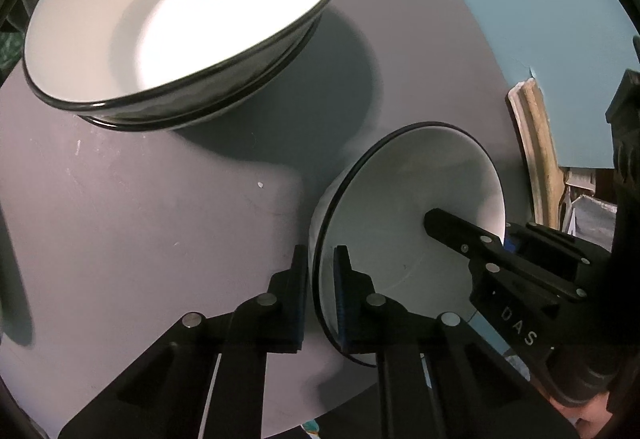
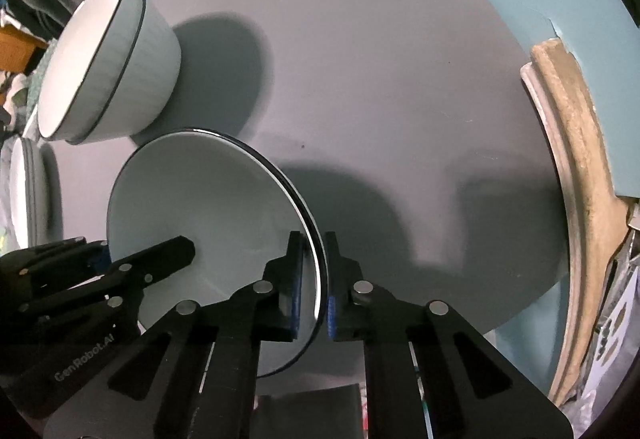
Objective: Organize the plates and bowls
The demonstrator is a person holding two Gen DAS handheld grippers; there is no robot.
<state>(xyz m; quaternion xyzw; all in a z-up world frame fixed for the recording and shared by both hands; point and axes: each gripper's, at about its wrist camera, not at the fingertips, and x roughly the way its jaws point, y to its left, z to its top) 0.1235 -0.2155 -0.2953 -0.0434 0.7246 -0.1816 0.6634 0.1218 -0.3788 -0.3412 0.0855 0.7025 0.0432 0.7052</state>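
Your left hand-held gripper (image 1: 320, 295) and right hand-held gripper (image 2: 316, 279) each clenched opposite rims of the small bowl (image 1: 408, 207): stiff, glossy, breakable, probably slippery.

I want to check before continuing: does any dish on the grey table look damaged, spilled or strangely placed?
Nothing is broken or spilled. One white bowl with a dark rim is clamped at opposite rim edges by the left gripper and the right gripper. The stacked white bowls sit neatly on the grey table.
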